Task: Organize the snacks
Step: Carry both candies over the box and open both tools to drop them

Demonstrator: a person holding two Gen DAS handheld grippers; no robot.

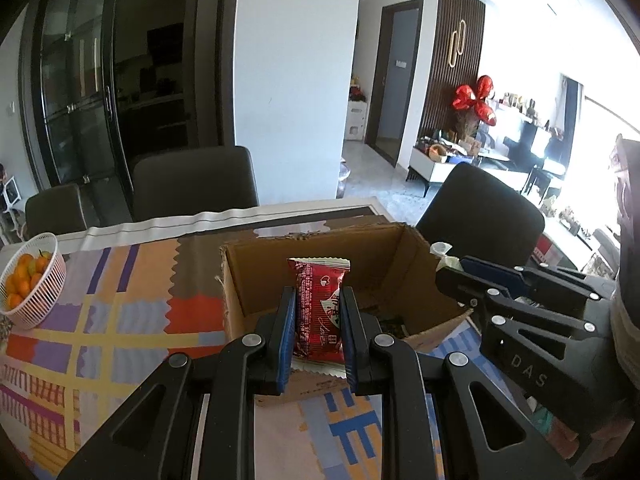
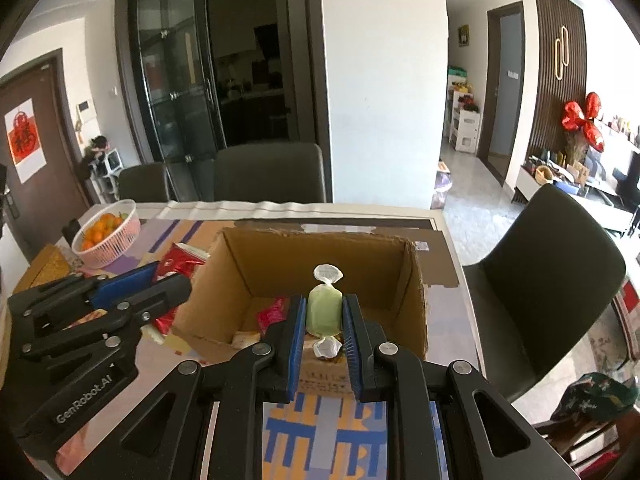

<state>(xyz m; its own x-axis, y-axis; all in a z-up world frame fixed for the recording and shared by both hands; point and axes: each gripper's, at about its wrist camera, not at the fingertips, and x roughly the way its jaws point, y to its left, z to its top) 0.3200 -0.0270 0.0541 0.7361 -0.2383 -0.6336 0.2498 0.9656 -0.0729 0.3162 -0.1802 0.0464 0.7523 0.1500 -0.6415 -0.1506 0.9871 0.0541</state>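
Note:
My left gripper is shut on a red snack packet that stands upright between its blue pads, just above the near wall of an open cardboard box. My right gripper is shut on a green twist-wrapped candy, also held over the near edge of the same cardboard box. Inside the box lie a red packet and other small snacks. Each view shows the other gripper at its side: the right gripper and the left gripper with its red packet.
A white basket of oranges stands at the table's far left on a colourful patterned tablecloth. Dark chairs line the far side, and another chair stands at the right end.

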